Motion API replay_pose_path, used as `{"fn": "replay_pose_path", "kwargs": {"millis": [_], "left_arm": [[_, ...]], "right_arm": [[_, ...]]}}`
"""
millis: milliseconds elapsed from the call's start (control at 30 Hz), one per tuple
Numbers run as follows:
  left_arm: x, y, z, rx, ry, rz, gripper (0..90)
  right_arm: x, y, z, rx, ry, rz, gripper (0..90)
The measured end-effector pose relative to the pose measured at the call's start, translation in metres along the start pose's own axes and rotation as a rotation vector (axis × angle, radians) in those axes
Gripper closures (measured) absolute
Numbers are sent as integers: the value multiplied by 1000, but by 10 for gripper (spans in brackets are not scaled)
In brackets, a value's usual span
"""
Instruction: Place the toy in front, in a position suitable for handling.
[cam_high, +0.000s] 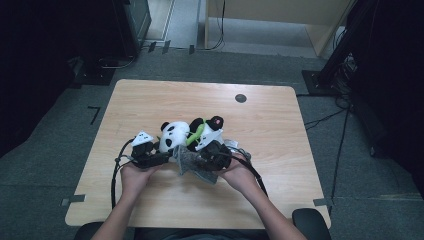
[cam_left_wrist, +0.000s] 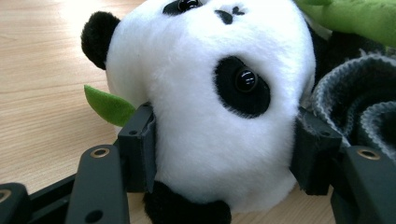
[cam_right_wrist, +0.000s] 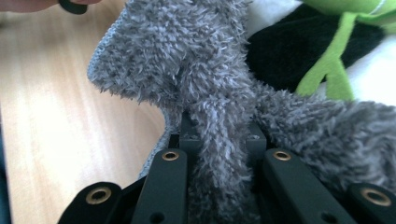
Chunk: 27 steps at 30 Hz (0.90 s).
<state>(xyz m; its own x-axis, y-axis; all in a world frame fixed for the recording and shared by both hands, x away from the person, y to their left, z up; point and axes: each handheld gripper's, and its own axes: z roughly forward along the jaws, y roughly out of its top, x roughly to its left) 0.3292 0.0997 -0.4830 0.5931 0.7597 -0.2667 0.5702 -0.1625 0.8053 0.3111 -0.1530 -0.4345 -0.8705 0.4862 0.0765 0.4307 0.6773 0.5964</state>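
Observation:
A plush panda (cam_high: 174, 136) lies on the wooden table (cam_high: 150, 100) with a green leaf piece (cam_high: 196, 134) across its dark body. My left gripper (cam_high: 157, 152) is shut on the panda's white head (cam_left_wrist: 210, 102), one pad on each side of it. A fuzzy grey knitted cloth (cam_high: 192, 162) hangs beside the panda, and my right gripper (cam_high: 200, 159) is shut on a fold of that grey cloth (cam_right_wrist: 219, 121). Both hands meet at the table's middle, just in front of the toy.
A small dark round spot (cam_high: 240, 98) marks the table's far right part. Bare wood lies to the left (cam_left_wrist: 42, 70) and behind the toy. Cables trail from both grippers toward the front edge. Dark stands and a black case stand on the floor around the table.

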Motion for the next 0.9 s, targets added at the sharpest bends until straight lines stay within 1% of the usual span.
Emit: {"fn": "replay_pose_path", "kwargs": {"millis": [67,100,133,167,200,233,267,300,333,367,400,433,467,533,567,600,667,700,733,767,900], "left_arm": [[-1,0,0,4,5,-6,357],[-1,0,0,4,5,-6,357],[-1,1,0,2,6,-13,357],[0,1,0,3,3,-23,358],[0,1,0,3,3,-23,357],[-1,2,-1,6,3,-30,357],[-1,2,-1,6,3,-30,357],[-2,3,-1,7,4,-34,357],[-3,3,-1,7,6,-34,357],[-3,3,-1,9,7,-32,357],[-3,3,-1,9,7,-32,357],[-5,4,-2,9,10,-23,357],[-6,4,-2,8,11,-21,357],[-7,5,-3,9,11,-19,357],[-7,5,-3,9,11,-19,357],[-7,4,-3,9,12,-17,357],[-6,4,-3,9,13,-18,357],[-4,2,-2,8,14,-21,357],[-4,2,-2,8,14,-21,357],[-3,2,-2,9,11,-24,357],[-3,2,-2,12,11,-23,357]], "right_arm": [[5,1,-1,4,13,-4,779],[5,1,-1,4,13,-4,779],[8,2,-1,5,23,-13,779],[16,4,2,11,43,-37,779],[16,4,2,11,43,-37,779],[23,6,8,36,56,-54,779],[23,6,8,36,56,-54,779],[29,7,18,57,70,-63,779],[31,8,23,67,74,-70,778],[32,9,27,71,77,-71,778],[32,9,27,71,77,-71,778],[35,14,37,61,82,-66,778],[35,16,41,56,80,-68,777],[36,22,49,43,51,-67,777],[36,22,49,43,51,-67,777],[33,26,57,28,33,-44,776],[32,27,59,22,24,-40,775],[27,27,63,-1,1,-25,775],[27,27,63,-1,1,-25,775],[26,24,63,-17,-2,-8,776],[30,17,56,-38,-55,-20,776]]}}
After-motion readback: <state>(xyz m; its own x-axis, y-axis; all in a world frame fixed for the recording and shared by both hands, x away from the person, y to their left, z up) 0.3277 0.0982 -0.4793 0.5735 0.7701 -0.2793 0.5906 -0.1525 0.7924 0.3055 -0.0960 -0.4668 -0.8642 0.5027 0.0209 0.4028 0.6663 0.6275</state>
